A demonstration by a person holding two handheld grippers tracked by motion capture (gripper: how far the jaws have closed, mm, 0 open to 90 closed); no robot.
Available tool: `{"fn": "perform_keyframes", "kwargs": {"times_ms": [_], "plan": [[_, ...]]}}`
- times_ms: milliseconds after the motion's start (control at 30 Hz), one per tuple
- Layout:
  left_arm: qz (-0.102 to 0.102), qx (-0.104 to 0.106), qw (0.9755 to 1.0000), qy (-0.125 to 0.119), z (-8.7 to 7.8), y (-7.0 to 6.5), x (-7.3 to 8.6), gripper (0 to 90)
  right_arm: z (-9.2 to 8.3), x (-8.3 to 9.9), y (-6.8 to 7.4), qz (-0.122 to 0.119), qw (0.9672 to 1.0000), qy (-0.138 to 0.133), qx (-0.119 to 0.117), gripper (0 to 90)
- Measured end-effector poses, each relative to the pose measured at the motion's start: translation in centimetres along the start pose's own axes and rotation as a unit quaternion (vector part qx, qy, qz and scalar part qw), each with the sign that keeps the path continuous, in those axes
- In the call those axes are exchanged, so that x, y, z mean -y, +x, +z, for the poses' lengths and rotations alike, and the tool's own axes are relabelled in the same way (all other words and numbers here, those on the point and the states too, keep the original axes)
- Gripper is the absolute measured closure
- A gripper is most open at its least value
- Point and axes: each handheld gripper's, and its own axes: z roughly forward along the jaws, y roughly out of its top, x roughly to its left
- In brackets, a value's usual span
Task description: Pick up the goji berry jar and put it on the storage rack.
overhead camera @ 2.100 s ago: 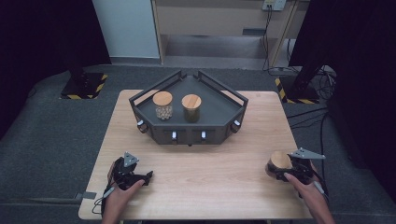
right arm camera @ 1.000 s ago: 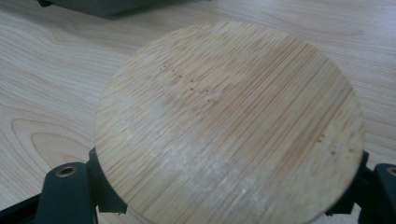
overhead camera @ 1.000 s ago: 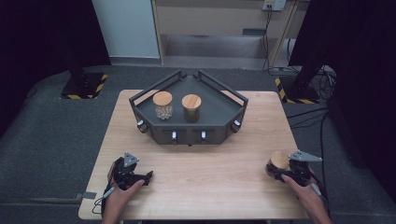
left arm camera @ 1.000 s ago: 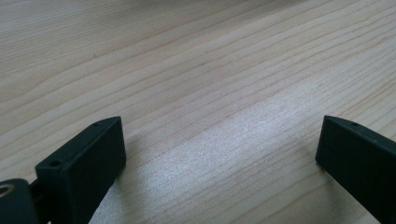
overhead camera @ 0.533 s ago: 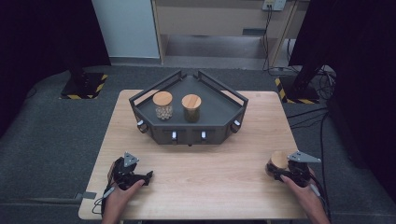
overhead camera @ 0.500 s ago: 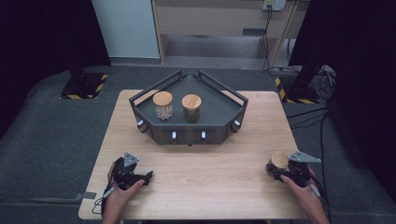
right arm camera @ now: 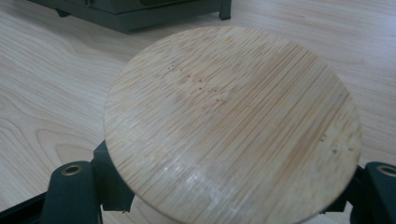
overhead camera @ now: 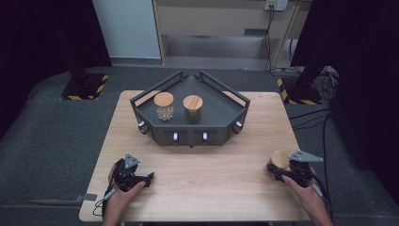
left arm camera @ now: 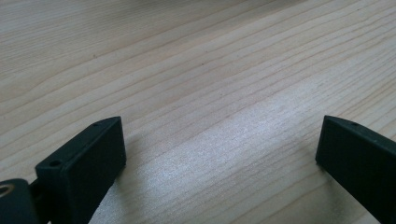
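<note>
While the jar is standing at the near right of the table, the legend is reading as follows.

Jar (overhead camera: 278, 162): standing upright near the right front edge of the table (overhead camera: 207, 174), its round bamboo lid (right arm camera: 233, 123) facing up; the body under the lid is hidden in the right gripper view, so its contents cannot be told.

Right gripper (overhead camera: 282, 172): its jaws are pressing in on the jar from either side just below the lid, having just been closing, with the jar between them.

Left gripper (left arm camera: 219, 154): lying low over bare wood at the near left, its jaws standing spread wide with nothing between them.

Nearer hand: the right one is already pinching the jar; the left gripper is sitting well apart from it, across the table's near side.

Long axis of the jar: running vertical, lid uppermost, not tilting so far as the views are showing.

Tray (overhead camera: 221, 106): a dark, angular rack at the table's far middle, lying ahead and to the left of the held jar.

Jars in the tray: a pale-filled one (overhead camera: 164, 106) and a darker one (overhead camera: 193, 108) are standing just beside each other toward the tray's left, leaving bare floor to their right.

Governing relation: judging from this layout, the coming carry is running from the near right up and leftward over the tray's front wall.
</note>
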Motion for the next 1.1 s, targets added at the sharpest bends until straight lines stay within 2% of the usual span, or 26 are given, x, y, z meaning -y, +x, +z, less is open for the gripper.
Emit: {"fn": "perform_keyframes", "kwargs": {"times_ms": [233, 500, 1100], "plan": [[0.0, 0.0, 1.0, 0.0, 0.0, 0.0, 0.0, 0.1, 0.1, -1.4, 0.6, -0.015, 0.9999, 0.003, -0.006, 26.3], [0.0, 0.0, 1.0, 0.0, 0.0, 0.0, 0.0, 0.1, 0.1, -2.6, 0.9, -0.021, 0.9997, 0.002, -0.011, 26.3], [0.0, 0.001, 1.0, 0.0, 0.0, 0.0, 0.0, 0.1, 0.8, -6.7, 2.2, -0.044, 0.9987, 0.005, -0.026, 26.3]]}}
